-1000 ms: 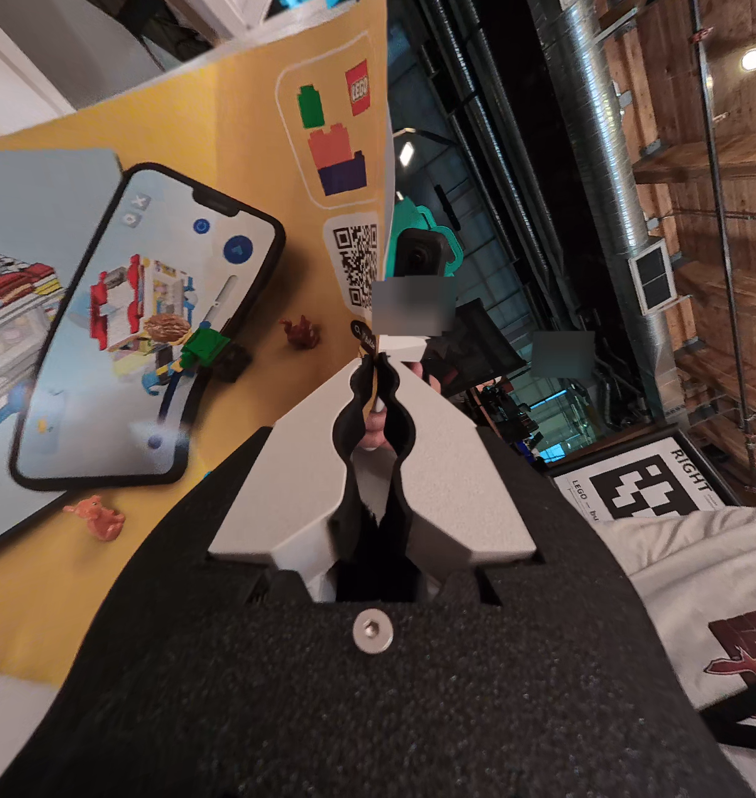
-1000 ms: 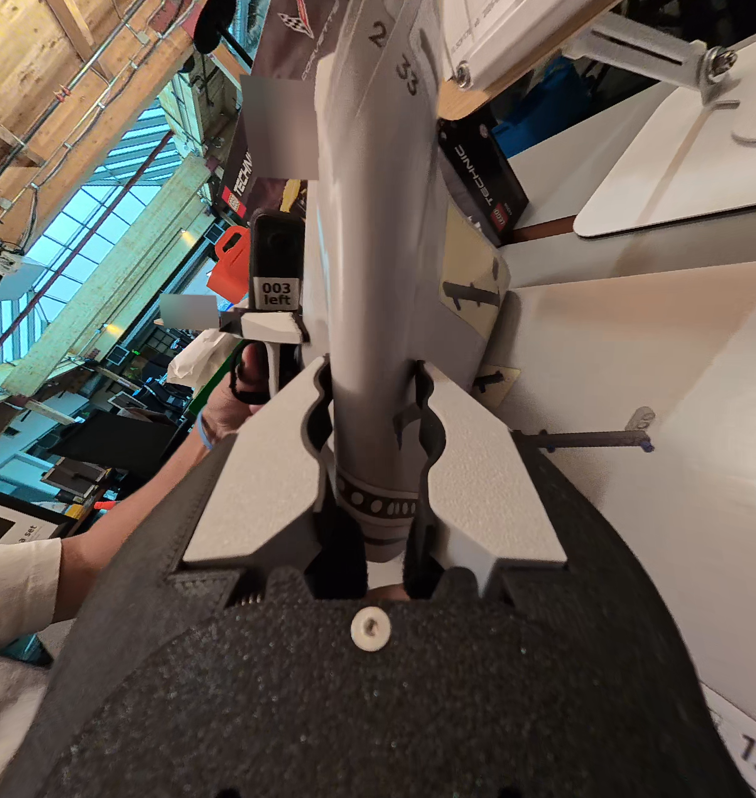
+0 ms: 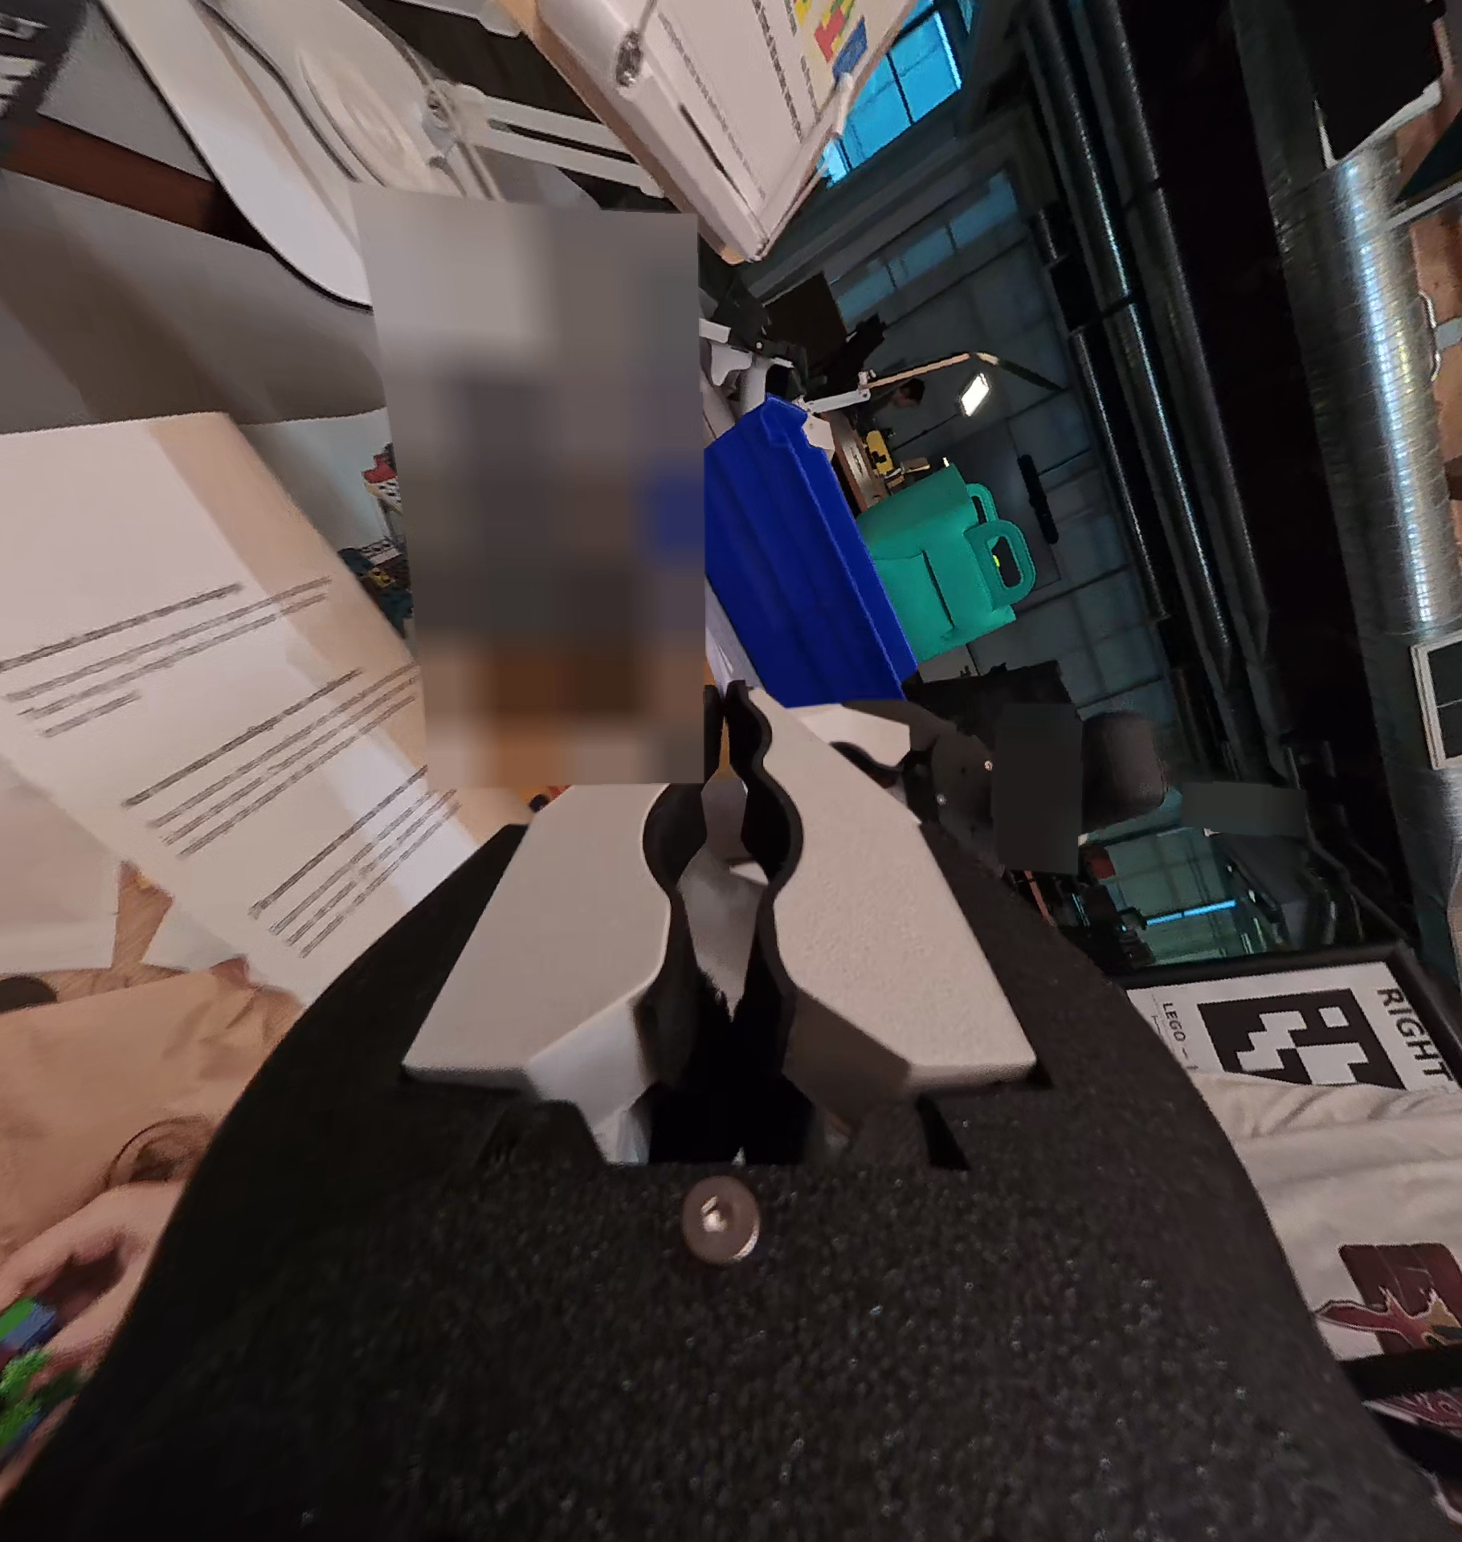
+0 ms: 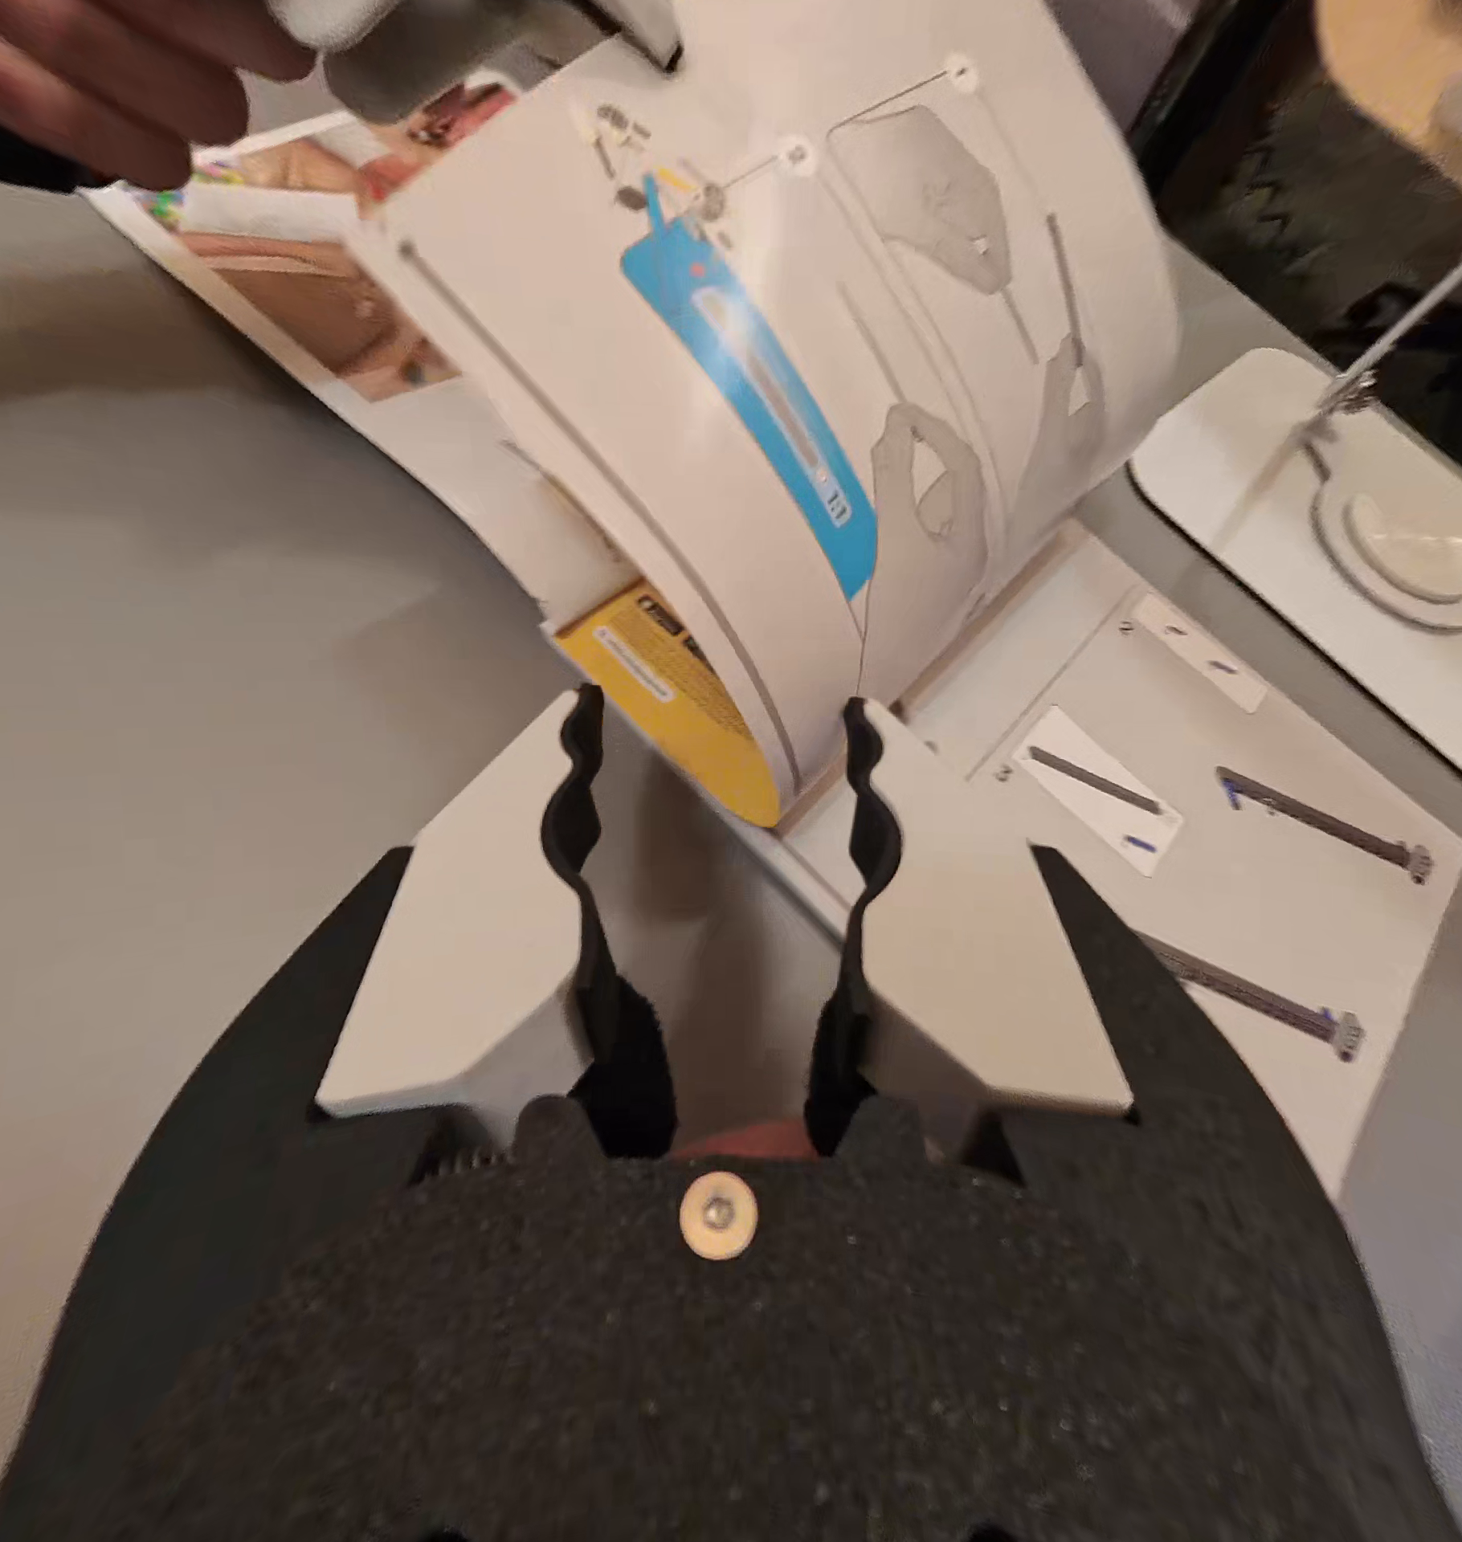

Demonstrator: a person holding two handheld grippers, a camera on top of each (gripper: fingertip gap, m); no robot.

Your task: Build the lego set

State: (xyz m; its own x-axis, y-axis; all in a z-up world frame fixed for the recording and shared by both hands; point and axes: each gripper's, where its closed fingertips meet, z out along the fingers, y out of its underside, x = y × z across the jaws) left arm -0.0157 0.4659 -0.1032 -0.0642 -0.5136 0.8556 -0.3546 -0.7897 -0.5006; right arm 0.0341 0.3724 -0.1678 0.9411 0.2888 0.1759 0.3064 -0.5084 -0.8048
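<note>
Right wrist view shows the right hand-held gripper (image 4: pixel 719 709) gaping, empty, the glossy white paper instruction booklet (image 4: pixel 794 334) curling at twelve o'clock, while the left hand-held gripper (image 3: pixel 723 709) pinches a page that may tear if tugged.

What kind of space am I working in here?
Probably a workstation in a converted industrial hall or warehouse: a big silver ventilation duct overhead, a blue storage bin behind, and a pale tabletop under the open instruction booklet.

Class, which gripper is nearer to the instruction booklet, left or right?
Left. The left gripper is shut on a page of the booklet; the right gripper is open, apart from the curled pages.
</note>
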